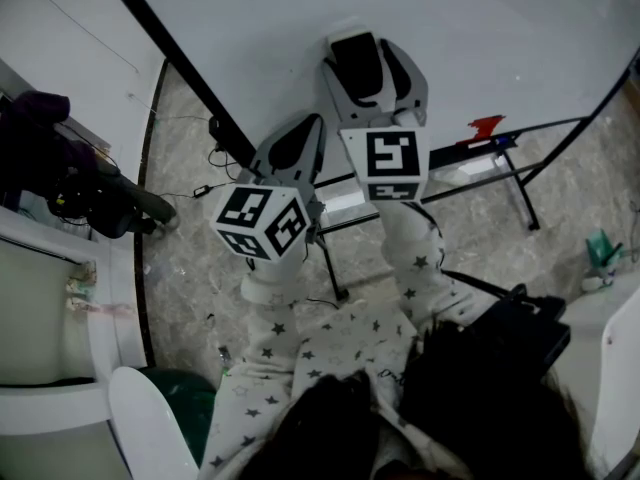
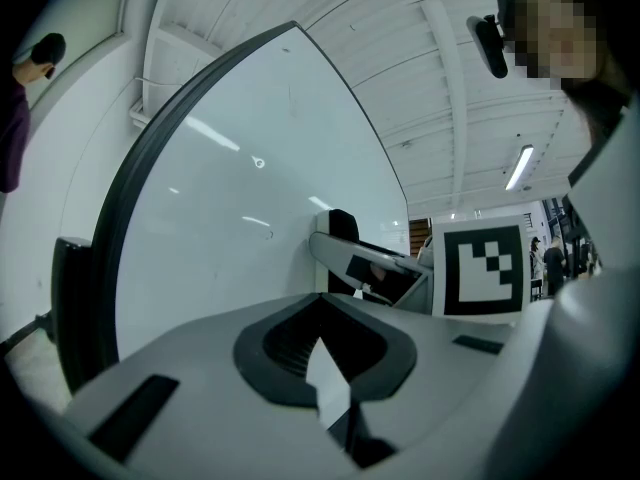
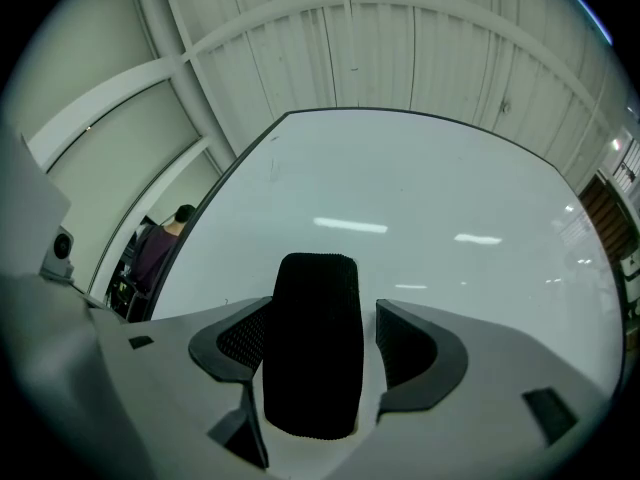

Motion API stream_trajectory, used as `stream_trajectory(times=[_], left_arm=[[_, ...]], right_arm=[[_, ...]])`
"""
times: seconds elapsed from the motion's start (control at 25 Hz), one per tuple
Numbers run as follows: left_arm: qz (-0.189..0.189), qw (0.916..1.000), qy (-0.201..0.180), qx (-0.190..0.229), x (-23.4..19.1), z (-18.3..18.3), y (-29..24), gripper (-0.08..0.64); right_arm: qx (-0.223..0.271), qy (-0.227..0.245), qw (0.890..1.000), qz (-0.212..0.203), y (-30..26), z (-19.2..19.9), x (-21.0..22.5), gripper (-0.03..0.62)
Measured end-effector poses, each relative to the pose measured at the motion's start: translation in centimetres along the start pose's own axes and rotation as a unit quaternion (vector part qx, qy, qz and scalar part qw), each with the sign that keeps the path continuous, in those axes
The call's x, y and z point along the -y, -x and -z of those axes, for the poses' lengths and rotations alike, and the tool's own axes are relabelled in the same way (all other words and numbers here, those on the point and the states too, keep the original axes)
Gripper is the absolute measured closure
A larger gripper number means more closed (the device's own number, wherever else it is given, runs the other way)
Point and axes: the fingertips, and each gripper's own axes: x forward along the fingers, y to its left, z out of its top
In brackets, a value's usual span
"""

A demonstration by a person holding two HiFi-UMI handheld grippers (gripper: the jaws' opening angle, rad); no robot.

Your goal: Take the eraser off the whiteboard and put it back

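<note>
The black eraser [image 1: 360,66] [image 3: 310,308] stands upright against the whiteboard [image 1: 470,28] [image 3: 430,198]. My right gripper [image 1: 374,68] [image 3: 328,340] sits around it, jaws spread. The left pad lies near the eraser's side, and a clear gap shows between the eraser and the right pad. My left gripper [image 1: 298,140] [image 2: 325,346] hangs lower left of it, close to the board's black frame, its jaws together with nothing in them. From the left gripper view the eraser [image 2: 343,226] shows as a dark block on the board [image 2: 230,238], beside the right gripper's marker cube [image 2: 483,270].
The whiteboard's stand legs [image 1: 520,183] and its tray with a red object [image 1: 487,126] lie below the board. Cables [image 1: 215,158] run over the floor. A black bag [image 1: 505,340] hangs at my right. A person in dark clothes [image 1: 45,153] is at the far left.
</note>
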Motion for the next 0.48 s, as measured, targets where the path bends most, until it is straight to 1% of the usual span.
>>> stream_trajectory(times=[0.28,0.4,0.48], left_arm=[[0.007,1.0000,0.004,0.000,0.2,0.1,-0.1,0.558],[0.006,0.9999,0.010,0.005,-0.5,-0.1,0.1,0.558],[0.006,0.9999,0.012,0.006,-0.9,-0.2,0.4,0.558]], right_arm=[[0.007,-0.007,1.000,-0.010,0.6,-0.2,-0.1,0.282],[0.005,-0.020,0.999,-0.034,1.0,-0.2,-1.2,0.284],[-0.007,-0.023,0.998,-0.054,1.5,0.1,-2.0,0.284]])
